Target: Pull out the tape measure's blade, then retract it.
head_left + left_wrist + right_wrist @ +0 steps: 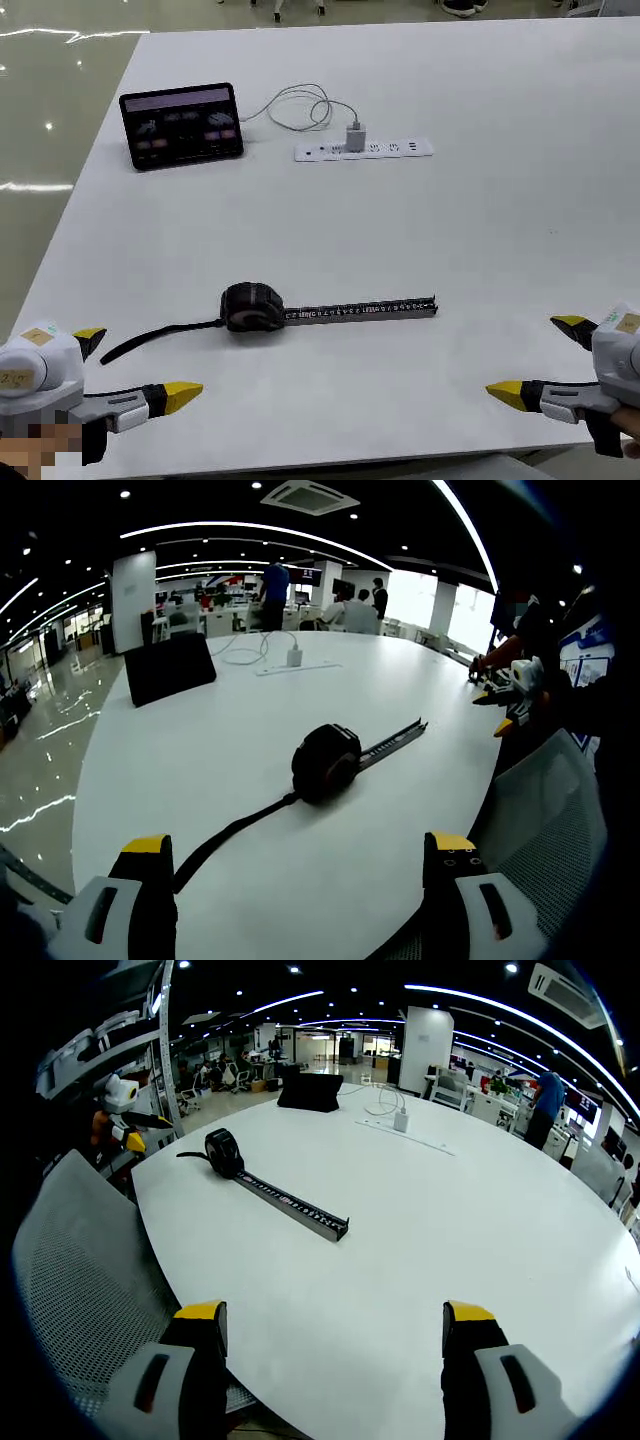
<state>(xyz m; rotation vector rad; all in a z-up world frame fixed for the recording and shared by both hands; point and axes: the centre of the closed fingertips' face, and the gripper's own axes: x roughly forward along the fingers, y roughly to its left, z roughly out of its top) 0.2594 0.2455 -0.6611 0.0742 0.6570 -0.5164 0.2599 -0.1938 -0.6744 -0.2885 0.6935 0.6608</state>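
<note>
Gaping, empty fingers (148, 846) on left gripper (300, 842) and right gripper (335, 1310), clear of tape measure (252, 306).

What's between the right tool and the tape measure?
Nothing: just bare white table between the right tool and the tape measure, in the head view.

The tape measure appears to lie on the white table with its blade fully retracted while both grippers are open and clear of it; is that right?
Not quite: the blade is pulled out, not retracted, as the head view shows. The tape measure lies on the white table, and the left gripper and right gripper are open and clear of it.
</note>
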